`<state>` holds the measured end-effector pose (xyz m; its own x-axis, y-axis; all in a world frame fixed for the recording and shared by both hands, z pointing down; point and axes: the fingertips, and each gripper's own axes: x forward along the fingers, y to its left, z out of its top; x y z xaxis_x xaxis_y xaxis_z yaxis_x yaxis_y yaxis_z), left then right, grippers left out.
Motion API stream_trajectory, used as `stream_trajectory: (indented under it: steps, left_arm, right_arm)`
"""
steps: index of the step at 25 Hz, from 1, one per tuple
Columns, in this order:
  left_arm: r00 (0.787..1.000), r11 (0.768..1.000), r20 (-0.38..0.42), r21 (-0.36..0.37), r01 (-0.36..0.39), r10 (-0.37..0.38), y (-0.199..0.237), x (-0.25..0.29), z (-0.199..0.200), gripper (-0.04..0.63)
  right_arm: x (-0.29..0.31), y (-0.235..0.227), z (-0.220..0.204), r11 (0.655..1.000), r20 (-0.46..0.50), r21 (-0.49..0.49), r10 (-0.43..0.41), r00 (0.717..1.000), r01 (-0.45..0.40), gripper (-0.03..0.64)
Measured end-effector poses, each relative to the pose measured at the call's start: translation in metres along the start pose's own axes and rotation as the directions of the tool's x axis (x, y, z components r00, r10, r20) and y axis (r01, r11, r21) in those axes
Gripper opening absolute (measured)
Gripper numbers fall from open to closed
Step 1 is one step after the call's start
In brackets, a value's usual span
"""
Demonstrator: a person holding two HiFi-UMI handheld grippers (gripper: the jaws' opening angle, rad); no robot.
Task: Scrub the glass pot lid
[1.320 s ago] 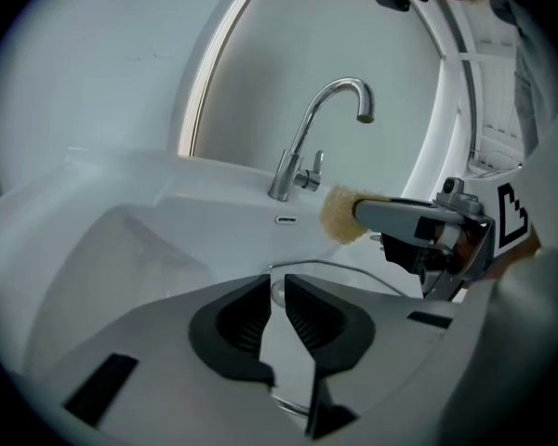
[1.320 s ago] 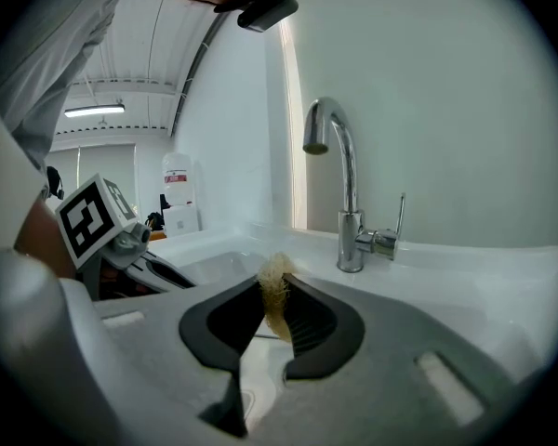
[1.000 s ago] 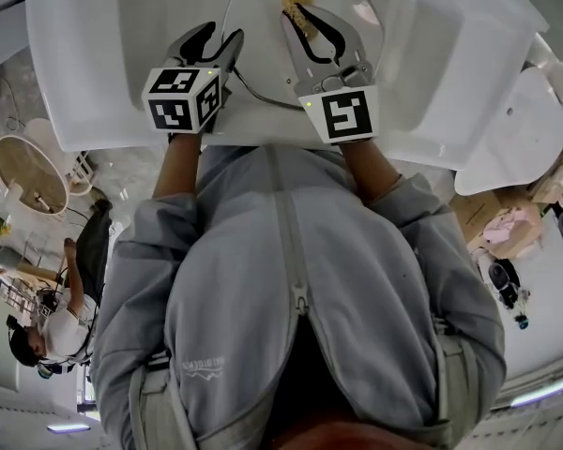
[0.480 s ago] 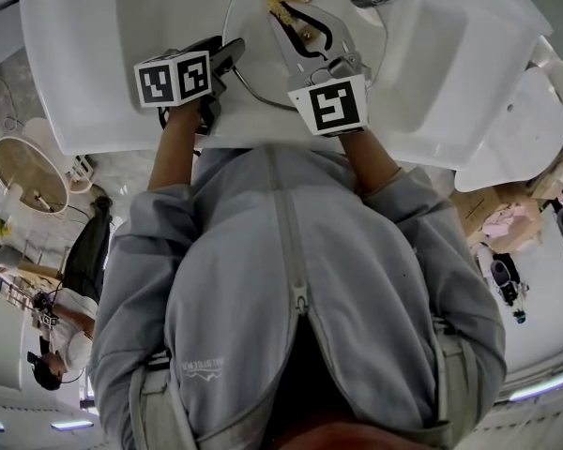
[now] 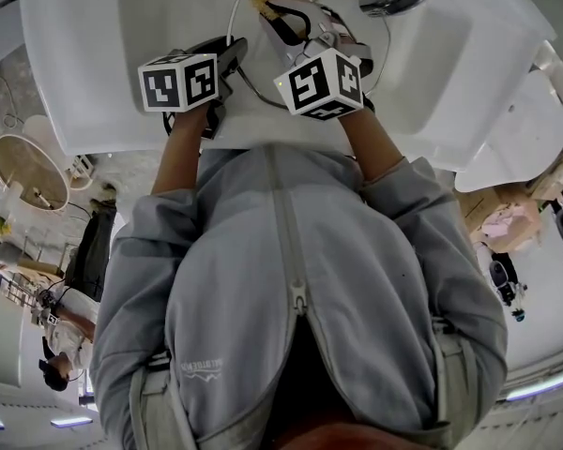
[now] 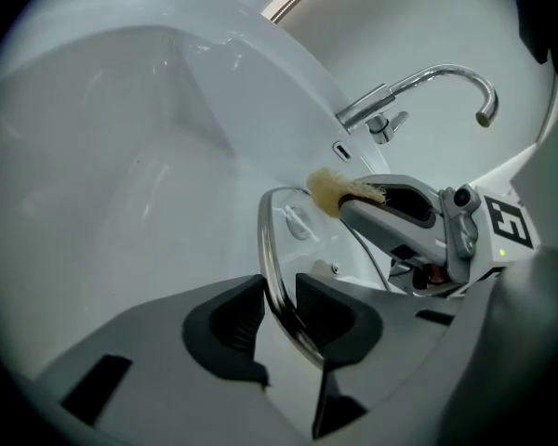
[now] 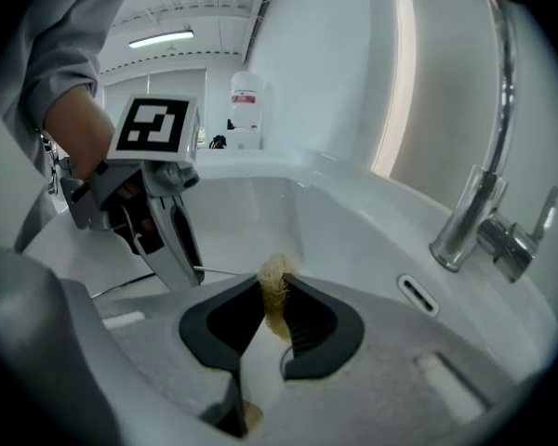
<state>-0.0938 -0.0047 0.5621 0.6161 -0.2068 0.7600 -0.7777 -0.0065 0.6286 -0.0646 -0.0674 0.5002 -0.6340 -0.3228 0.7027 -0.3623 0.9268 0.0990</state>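
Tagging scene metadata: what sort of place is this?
A washing-up sink, probably in a large open hall: white sink basin, chrome faucet, glass pot lid and fibrous scrubber in it.

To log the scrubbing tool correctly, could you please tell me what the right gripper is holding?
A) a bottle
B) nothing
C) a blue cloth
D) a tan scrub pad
D: the right gripper is shut on a tan scrub pad.
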Motion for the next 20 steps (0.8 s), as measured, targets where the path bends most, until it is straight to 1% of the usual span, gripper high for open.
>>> stream_trajectory:
  steps: [3,8,12,14,16,18,20]
  left_arm:
    - [1.0,1.0,0.014,-0.005,-0.001,0.001,-0.002,-0.002,0.002,0.1]
    - [1.0,1.0,0.026,-0.002,-0.005,0.005,-0.006,-0.003,0.003,0.1]
    - [0.999,1.0,0.035,0.007,-0.01,0.009,-0.008,-0.005,0.006,0.1]
    - [0.999,1.0,0.04,0.012,-0.013,0.013,-0.009,-0.005,0.006,0.1]
    - [0.999,1.0,0.038,0.016,-0.018,0.017,-0.009,-0.004,0.005,0.1]
    - [0.999,0.999,0.032,0.02,-0.029,0.028,-0.006,-0.005,0.004,0.1]
    - [0.999,0.999,0.035,0.024,-0.042,0.041,-0.002,-0.007,0.007,0.1]
  right_arm:
    - [0.011,0.003,-0.005,0.999,-0.065,-0.024,0.036,0.997,-0.038,0.052]
    - [0.029,0.006,-0.018,0.994,-0.166,-0.067,0.077,0.983,-0.089,0.052]
    - [0.042,0.013,-0.028,0.987,-0.231,-0.061,0.134,0.964,-0.152,0.052]
    - [0.044,0.02,-0.034,0.982,-0.251,-0.026,0.176,0.952,-0.189,0.052]
    - [0.042,0.026,-0.038,0.973,-0.252,0.045,0.23,0.94,-0.226,0.052]
    - [0.04,0.032,-0.037,0.955,-0.247,0.12,0.292,0.924,-0.27,0.052]
    - [0.035,0.04,-0.037,0.932,-0.247,0.169,0.356,0.901,-0.322,0.052]
